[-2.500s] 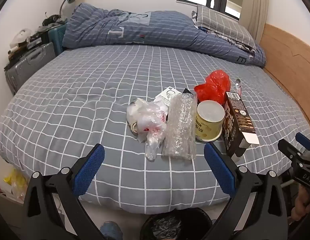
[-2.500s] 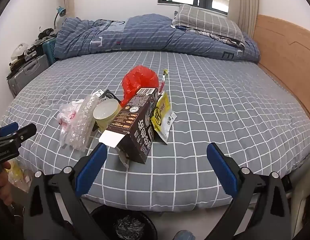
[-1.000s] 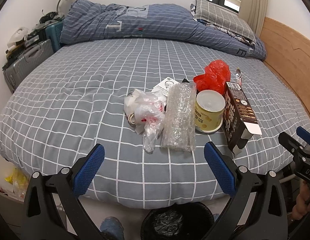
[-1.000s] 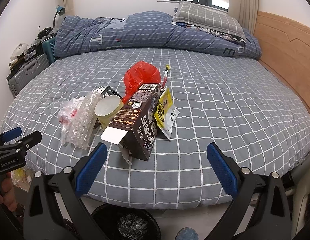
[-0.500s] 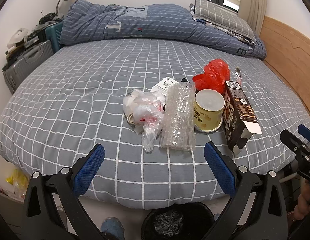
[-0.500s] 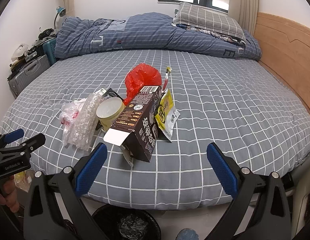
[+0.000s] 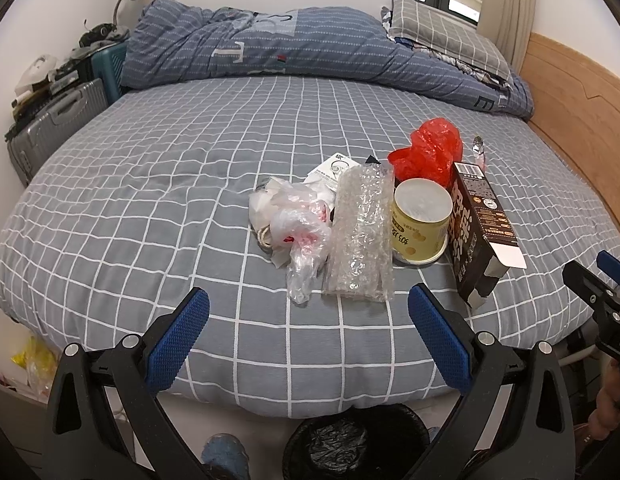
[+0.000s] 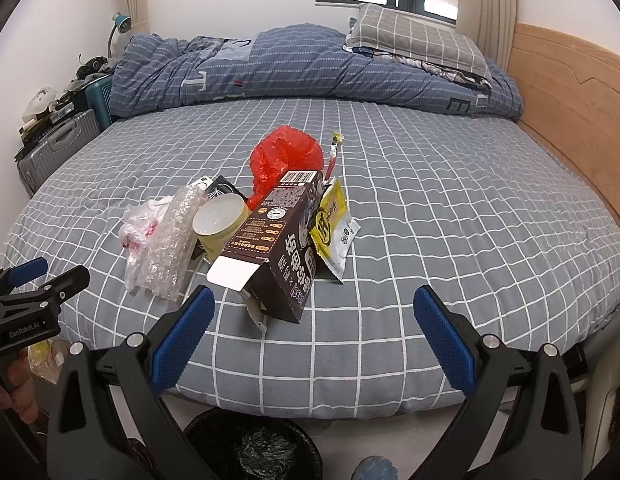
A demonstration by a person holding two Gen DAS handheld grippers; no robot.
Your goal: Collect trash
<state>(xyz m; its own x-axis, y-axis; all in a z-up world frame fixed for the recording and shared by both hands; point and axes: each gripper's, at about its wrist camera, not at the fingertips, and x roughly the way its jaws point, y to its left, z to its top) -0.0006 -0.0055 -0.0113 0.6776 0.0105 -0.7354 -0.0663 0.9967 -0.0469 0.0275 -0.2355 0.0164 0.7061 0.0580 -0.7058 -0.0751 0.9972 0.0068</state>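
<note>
left gripper (image 7: 308, 336): spread wide and empty, held off the near edge of the bed; its blue pads (image 7: 177, 339) frame the trash pile from below
right gripper (image 8: 314, 338): also spread wide, nothing between its fingers, low at 6 o'clock in its own view
bed (image 7: 150, 184): grey sheet with a white grid; the trash sits in one cluster toward its near edge
bubble wrap (image 7: 360, 236): clear roll lying lengthwise at the centre of the left wrist view, touching the paper cup on its right side
white plastic bag (image 7: 294, 224): crumpled with red print, pressed against the bubble wrap at its 9 o'clock
paper cup (image 7: 420, 226): yellow, round, with a pale top — between the bubble wrap and the black carton
black carton (image 8: 276, 242): on its side with a white end flap open toward the camera, the nearest piece to the right gripper
red plastic bag (image 8: 286, 158): bunched behind the carton, at 12 o'clock of the pile
yellow snack packet (image 8: 330, 226): leaning against the carton's right side
trash bin (image 7: 356, 442): black-lined, on the floor just below the bed edge at 6 o'clock — between the grippers in both views
folded quilt (image 8: 270, 68): blue, heaped along the far side of the bed, a checked pillow (image 8: 418, 40) on it
suitcase (image 7: 50, 126): grey, beside the bed at 9 o'clock
</note>
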